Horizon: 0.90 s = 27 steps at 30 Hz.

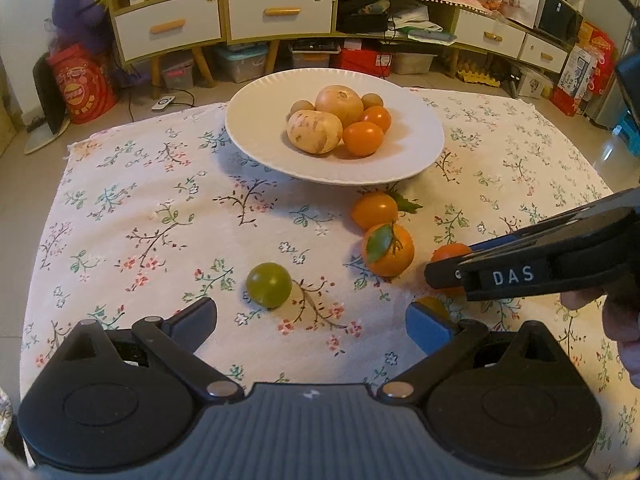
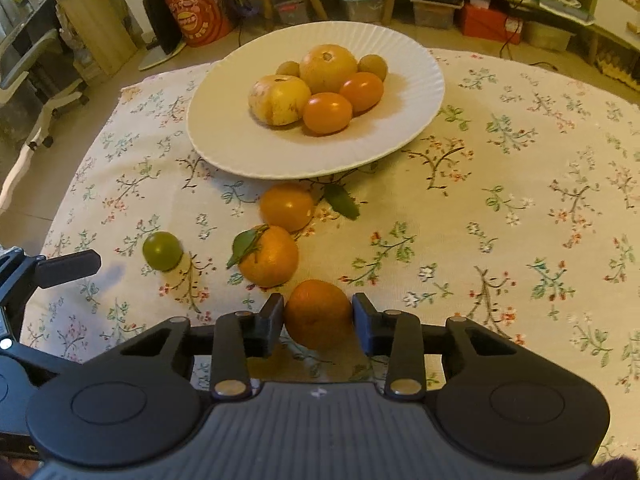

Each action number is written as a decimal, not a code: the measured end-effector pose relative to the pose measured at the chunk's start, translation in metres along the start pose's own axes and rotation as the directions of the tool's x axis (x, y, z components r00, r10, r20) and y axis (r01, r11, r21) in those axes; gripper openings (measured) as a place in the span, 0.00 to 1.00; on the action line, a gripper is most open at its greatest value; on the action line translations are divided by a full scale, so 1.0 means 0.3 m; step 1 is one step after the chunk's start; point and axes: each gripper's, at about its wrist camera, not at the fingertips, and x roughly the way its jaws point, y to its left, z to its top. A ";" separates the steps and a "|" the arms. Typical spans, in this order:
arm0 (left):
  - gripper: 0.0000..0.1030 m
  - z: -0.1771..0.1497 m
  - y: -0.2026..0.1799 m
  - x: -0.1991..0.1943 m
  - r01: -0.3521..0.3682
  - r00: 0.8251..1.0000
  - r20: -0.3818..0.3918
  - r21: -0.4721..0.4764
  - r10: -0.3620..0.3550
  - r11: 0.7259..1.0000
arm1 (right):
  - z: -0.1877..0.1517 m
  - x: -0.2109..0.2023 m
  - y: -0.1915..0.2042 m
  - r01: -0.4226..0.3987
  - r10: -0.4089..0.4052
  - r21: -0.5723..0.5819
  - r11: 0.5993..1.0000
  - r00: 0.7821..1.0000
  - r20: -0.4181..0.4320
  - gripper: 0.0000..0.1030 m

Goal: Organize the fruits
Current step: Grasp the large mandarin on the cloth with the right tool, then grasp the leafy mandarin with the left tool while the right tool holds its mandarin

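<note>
A floral tablecloth is covering the table, and a white plate is sitting at its far middle, holding six fruits. Near the plate, a smooth orange fruit and a leafy mandarin are lying close together, with a green fruit further left. The right gripper is clenching a small mandarin low over the cloth, both fingers touching it. The left gripper is hanging released just behind the green fruit
</note>
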 end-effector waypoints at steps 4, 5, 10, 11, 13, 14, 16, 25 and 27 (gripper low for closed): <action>0.81 0.014 -0.028 0.015 0.002 1.000 0.008 0.008 -0.002 1.000 | 0.009 -0.027 -0.033 0.001 -0.001 0.023 1.000 1.000 0.021 0.32; 0.80 0.018 -0.035 0.021 0.003 1.000 0.010 0.010 -0.004 1.000 | 0.011 -0.035 -0.042 0.002 -0.003 0.028 1.000 1.000 0.028 0.32; 0.78 0.033 -0.072 0.050 0.006 1.000 0.011 0.017 -0.007 1.000 | 0.009 -0.054 -0.084 0.015 -0.016 0.045 0.999 0.999 0.036 0.32; 0.77 0.036 -0.079 0.057 0.007 1.000 0.011 0.020 -0.007 1.000 | 0.008 -0.056 -0.092 0.016 -0.018 0.047 0.999 0.999 0.035 0.32; 0.74 0.040 -0.090 0.070 0.006 1.000 0.009 0.024 -0.006 1.000 | 0.004 -0.061 -0.108 0.018 -0.020 0.053 0.998 0.999 0.034 0.32; 0.74 0.042 -0.095 0.075 0.003 1.000 0.010 0.026 -0.003 1.000 | 0.004 -0.063 -0.114 0.019 -0.021 0.056 0.998 0.999 0.034 0.32; 0.73 0.045 -0.106 0.079 -0.005 1.000 0.022 0.035 0.004 0.999 | 0.002 -0.070 -0.128 0.021 -0.023 0.059 0.998 0.999 0.038 0.32; 0.58 0.067 -0.123 0.114 -0.003 1.000 0.027 0.015 0.002 1.000 | -0.008 -0.089 -0.172 0.025 -0.028 0.077 0.997 0.999 0.043 0.33; 0.54 0.072 -0.119 0.118 0.001 0.999 0.037 0.007 -0.001 1.000 | -0.009 -0.090 -0.179 0.025 -0.028 0.079 0.997 0.999 0.043 0.33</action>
